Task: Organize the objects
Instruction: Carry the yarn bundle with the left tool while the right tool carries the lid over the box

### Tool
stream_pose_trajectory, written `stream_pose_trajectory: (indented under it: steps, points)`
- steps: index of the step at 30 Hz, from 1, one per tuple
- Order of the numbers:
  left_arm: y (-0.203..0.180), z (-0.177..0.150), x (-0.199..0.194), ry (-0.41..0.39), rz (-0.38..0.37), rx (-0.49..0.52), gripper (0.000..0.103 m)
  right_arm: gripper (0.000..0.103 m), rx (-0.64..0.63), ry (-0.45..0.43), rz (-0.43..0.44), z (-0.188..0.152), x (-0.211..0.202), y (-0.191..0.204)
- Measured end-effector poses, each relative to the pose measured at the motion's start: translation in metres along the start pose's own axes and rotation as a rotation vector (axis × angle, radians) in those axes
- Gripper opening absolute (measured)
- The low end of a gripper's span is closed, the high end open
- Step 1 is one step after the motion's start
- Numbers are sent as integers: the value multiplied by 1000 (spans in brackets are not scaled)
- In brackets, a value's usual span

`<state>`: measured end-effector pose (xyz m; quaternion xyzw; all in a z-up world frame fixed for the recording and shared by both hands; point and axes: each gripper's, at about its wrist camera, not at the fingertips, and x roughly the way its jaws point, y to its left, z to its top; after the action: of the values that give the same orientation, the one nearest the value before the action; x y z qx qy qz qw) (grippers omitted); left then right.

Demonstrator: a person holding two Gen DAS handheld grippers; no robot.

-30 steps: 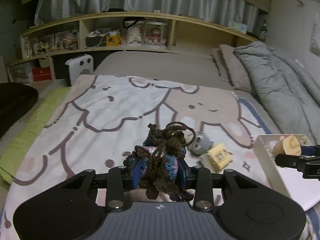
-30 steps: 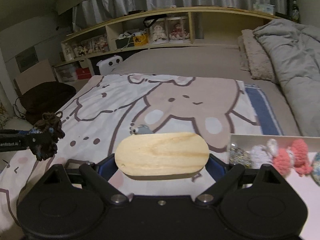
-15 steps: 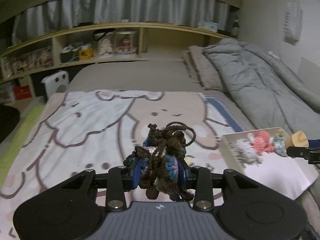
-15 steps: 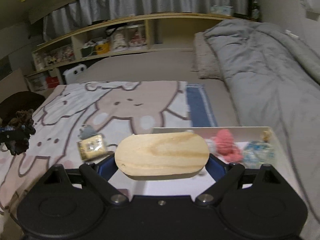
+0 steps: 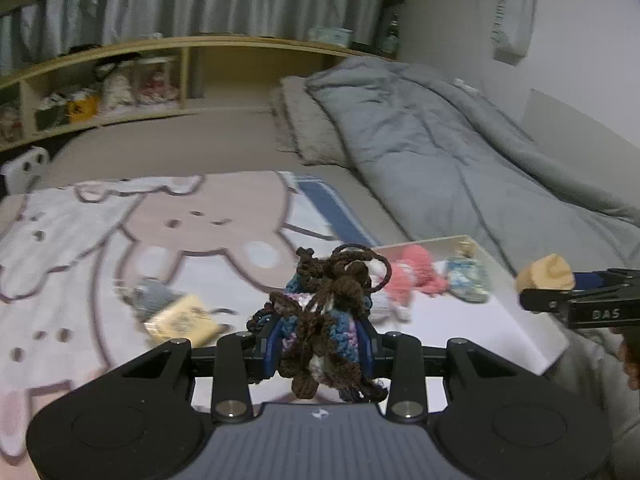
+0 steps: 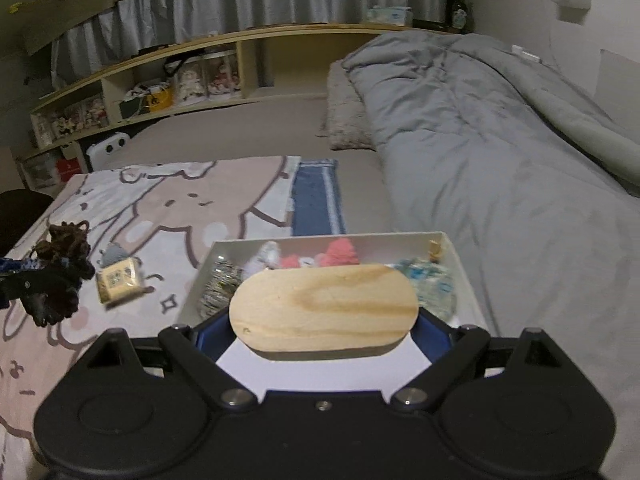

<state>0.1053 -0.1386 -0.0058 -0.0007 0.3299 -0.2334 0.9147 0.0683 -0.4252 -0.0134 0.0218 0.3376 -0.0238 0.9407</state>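
Both hands loaded here! The left gripper [image 5: 320,336] is pinched tight around a crocheted yarn toy [image 5: 326,312], brown strands spilling out above and below its fingers. That one looks soft, light and squashy, so a firm squeeze on the thick middle suits it; loose loops could snag. The right gripper [image 6: 324,316] stands wide, clamped end to end on an oval wooden block [image 6: 324,308], stiff and smooth, so probably prone to slipping if the pads ease. Just ahead of and beneath that block sits the white tray [image 6: 460,264], knitted pieces already along its far wall. A yellow tag [image 6: 118,280] lies outside, left of it.
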Motion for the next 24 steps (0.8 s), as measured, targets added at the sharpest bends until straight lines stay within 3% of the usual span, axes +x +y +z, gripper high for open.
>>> stream_pose_trajectory:
  steps: [11,24]
  points:
    - [-67,-18,47,79,-138,-26,39,93,-1,75,-1,-22,9,-43]
    - [-116,-28,104,167,-205,-32,39,93,-30,200,48,-54,41,-65]
